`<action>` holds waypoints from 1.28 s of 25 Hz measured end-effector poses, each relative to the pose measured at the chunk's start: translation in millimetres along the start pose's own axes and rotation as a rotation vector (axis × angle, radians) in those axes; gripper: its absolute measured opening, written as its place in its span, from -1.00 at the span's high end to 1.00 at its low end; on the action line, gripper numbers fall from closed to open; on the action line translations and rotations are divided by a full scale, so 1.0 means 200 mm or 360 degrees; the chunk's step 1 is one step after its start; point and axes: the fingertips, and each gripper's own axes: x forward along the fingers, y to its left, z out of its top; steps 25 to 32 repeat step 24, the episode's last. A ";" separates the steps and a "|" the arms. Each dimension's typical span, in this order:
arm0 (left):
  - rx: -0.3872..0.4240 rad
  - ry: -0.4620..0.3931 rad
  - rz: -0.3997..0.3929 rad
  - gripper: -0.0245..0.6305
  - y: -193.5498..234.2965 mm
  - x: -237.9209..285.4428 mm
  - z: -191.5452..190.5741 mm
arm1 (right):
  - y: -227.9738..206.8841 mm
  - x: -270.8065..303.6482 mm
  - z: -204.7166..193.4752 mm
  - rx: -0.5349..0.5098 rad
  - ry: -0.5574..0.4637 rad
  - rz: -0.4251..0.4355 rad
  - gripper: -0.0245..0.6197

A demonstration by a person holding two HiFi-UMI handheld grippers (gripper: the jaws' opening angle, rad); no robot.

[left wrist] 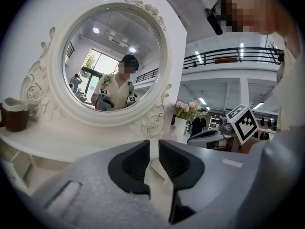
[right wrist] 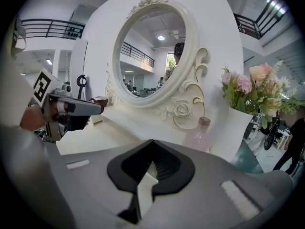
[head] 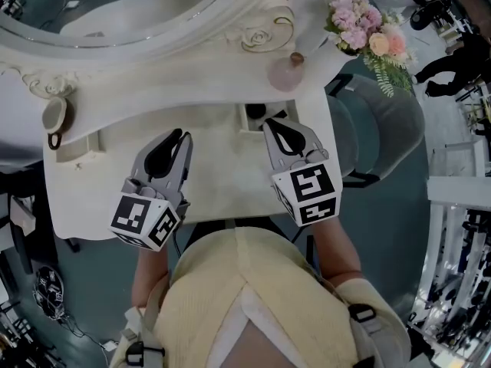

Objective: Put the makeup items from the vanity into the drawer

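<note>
While the pink bottle [head: 285, 73] stands on the desk [head: 215, 171] at the foot of the mirror [head: 253, 33], just beside the vase of flowers [head: 367, 33], a small open drawer [head: 244, 121] sits nearer the person, with something dark inside. The right claw [head: 273, 124] hangs at that drawer's edge, its jaws pressed together on nothing. The left claw [head: 182, 138] hovers over bare desk, its jaws a slit apart and empty. A brown cup [head: 55, 117] sits at the far left.
</note>
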 end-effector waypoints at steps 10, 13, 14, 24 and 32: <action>0.0012 -0.0028 0.0005 0.77 0.00 -0.01 0.01 | 0.01 -0.03 0.04 0.0023 -0.0053 0.0015 0.91; 0.0012 -0.0013 0.0009 0.77 -0.01 -0.02 0.02 | 0.01 -0.03 0.05 0.0042 -0.0066 0.0016 0.91; 0.0013 -0.0014 0.0008 0.77 -0.01 -0.02 0.02 | 0.01 -0.03 0.05 0.0048 -0.0069 0.0016 0.91; 0.0033 -0.0013 0.0004 0.77 0.00 -0.02 0.02 | 0.01 -0.02 0.05 0.0070 -0.0076 0.0022 0.91; 0.0033 -0.0013 0.0004 0.77 0.00 -0.02 0.02 | 0.01 -0.02 0.05 0.0070 -0.0076 0.0022 0.91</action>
